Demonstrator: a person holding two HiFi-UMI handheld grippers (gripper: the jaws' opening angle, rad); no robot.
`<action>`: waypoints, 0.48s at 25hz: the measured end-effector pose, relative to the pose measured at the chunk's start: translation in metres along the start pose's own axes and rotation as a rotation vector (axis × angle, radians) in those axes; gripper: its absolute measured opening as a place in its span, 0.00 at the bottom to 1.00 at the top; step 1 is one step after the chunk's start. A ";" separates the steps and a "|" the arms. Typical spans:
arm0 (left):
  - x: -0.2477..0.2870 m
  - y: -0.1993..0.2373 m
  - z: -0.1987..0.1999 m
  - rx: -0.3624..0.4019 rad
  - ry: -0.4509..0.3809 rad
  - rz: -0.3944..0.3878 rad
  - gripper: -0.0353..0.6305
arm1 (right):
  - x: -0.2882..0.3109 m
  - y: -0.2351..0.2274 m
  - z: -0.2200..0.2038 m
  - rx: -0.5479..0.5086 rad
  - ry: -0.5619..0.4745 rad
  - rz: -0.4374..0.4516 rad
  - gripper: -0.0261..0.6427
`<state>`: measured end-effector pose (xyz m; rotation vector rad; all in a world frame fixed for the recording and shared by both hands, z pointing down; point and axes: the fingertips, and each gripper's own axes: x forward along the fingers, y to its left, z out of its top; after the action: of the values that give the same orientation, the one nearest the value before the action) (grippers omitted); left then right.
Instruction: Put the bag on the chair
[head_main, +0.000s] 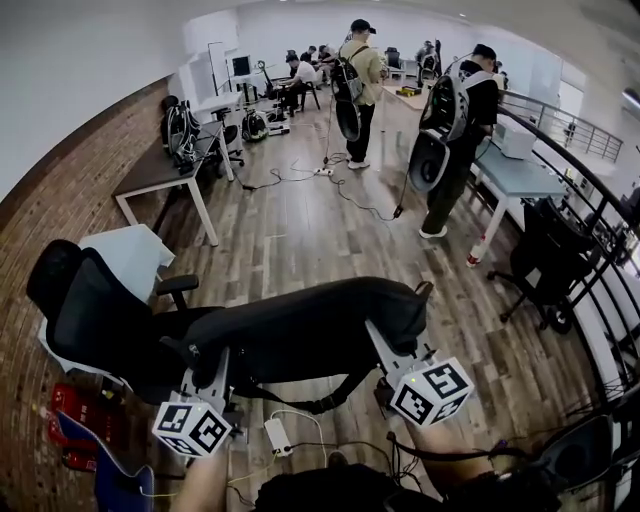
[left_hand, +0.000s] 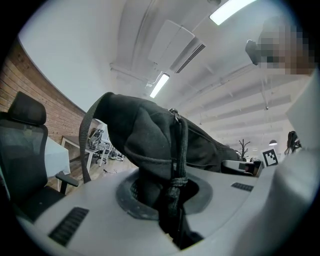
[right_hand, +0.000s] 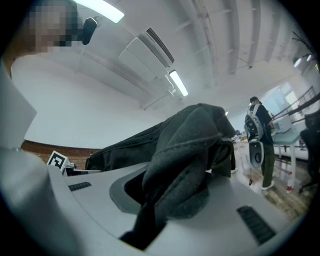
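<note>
Your left claw (left_hand: 167, 205) is nearly closed, its jaws nipped on a fold of the black bag (left_hand: 150, 130). A knotted black cord (left_hand: 175, 180) from the bag runs down between the jaws along with the cloth. Your right claw (right_hand: 160, 205) is just as narrow, clamped on a thick bunch of the same dark fabric at the bag's other end.

The bag stretches long and roughly level from one claw to the other, held off the floor, and it bulges up ahead of both claws. A strap (head_main: 310, 403) droops in a loop beneath it, between the two claws.

Just left of and ahead of your left claw stands the black office chair (head_main: 95, 325), its backrest leaning away to the left and one armrest (head_main: 178, 284) beyond the claw. The bag's left end lies over the seat area. You cannot tell from these views whether it rests on the seat.

Below and between the claws, a white charger block (head_main: 277, 437) lies on the wooden floor (head_main: 290, 230). Left of the left claw, low by the brick wall, sits a red thing (head_main: 75, 410).

Farther ahead of the left claw is a worktop on white legs (head_main: 150, 178). Well ahead of the right claw one person (head_main: 360, 85) stands with gear on the back, and a second person (head_main: 462, 140) stands to the right of the first. Far right of the right claw runs a black railing (head_main: 600, 215).
</note>
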<state>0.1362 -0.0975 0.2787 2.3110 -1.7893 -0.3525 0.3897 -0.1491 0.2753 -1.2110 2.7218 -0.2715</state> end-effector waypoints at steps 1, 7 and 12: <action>0.003 0.000 0.000 0.002 0.002 0.007 0.14 | 0.003 -0.003 0.000 0.005 0.001 0.006 0.14; 0.018 0.000 0.000 0.023 0.013 0.034 0.14 | 0.017 -0.019 0.000 0.032 -0.009 0.030 0.14; 0.031 0.005 -0.003 0.027 0.022 0.047 0.14 | 0.028 -0.029 -0.003 0.045 -0.006 0.031 0.14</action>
<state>0.1401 -0.1287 0.2808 2.2770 -1.8454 -0.2960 0.3912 -0.1890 0.2832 -1.1544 2.7115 -0.3231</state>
